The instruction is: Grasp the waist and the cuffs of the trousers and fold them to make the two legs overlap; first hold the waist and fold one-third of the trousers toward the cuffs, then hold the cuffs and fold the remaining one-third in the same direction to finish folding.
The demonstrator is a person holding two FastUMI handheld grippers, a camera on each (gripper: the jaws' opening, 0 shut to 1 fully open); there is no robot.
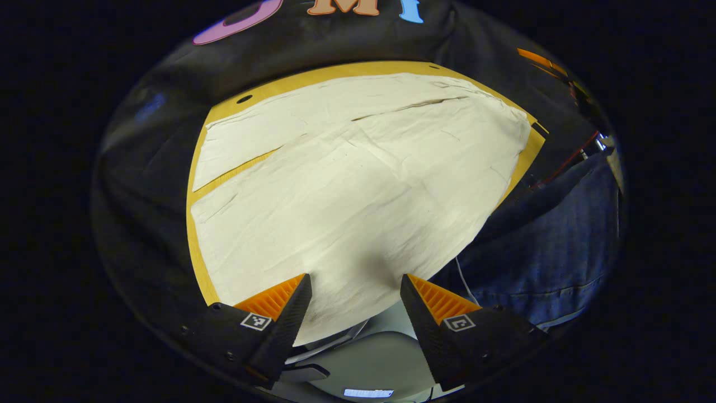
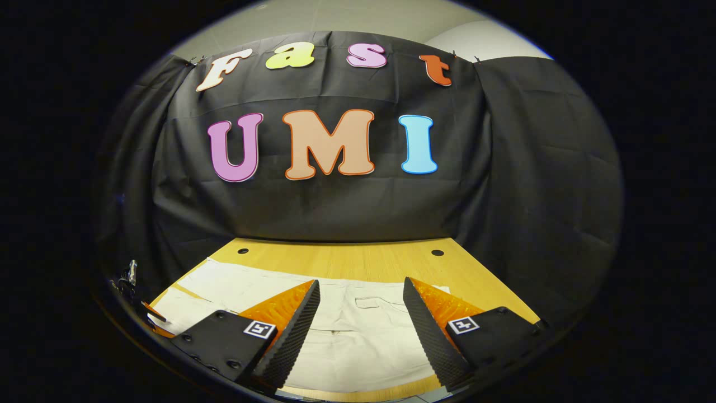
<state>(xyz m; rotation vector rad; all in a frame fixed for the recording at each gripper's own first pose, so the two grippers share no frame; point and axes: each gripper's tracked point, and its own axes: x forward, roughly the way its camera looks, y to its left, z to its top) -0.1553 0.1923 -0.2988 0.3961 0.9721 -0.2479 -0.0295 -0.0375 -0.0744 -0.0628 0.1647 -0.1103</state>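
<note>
Black cloth wall (image 2: 347, 212) behind light wooden table (image 2: 358, 260); pale ceiling (image 2: 335, 19) above; dim booth light.

One pair of trousers (image 1: 347, 184) lies spread on the one tabletop (image 2: 358, 260) — two legs side by side — and two tools, left tool (image 1: 356, 305), right tool (image 2: 361, 310), above it.

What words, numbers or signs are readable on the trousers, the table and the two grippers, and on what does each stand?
Trousers: no text.
Table: no text.
Left gripper: a square coded marker on each of the fingers, a pattern with no words.
Right gripper: the same kind of square patterns, no words.
Lit strip at the bottom of the left gripper view: too blurred to read.
</note>
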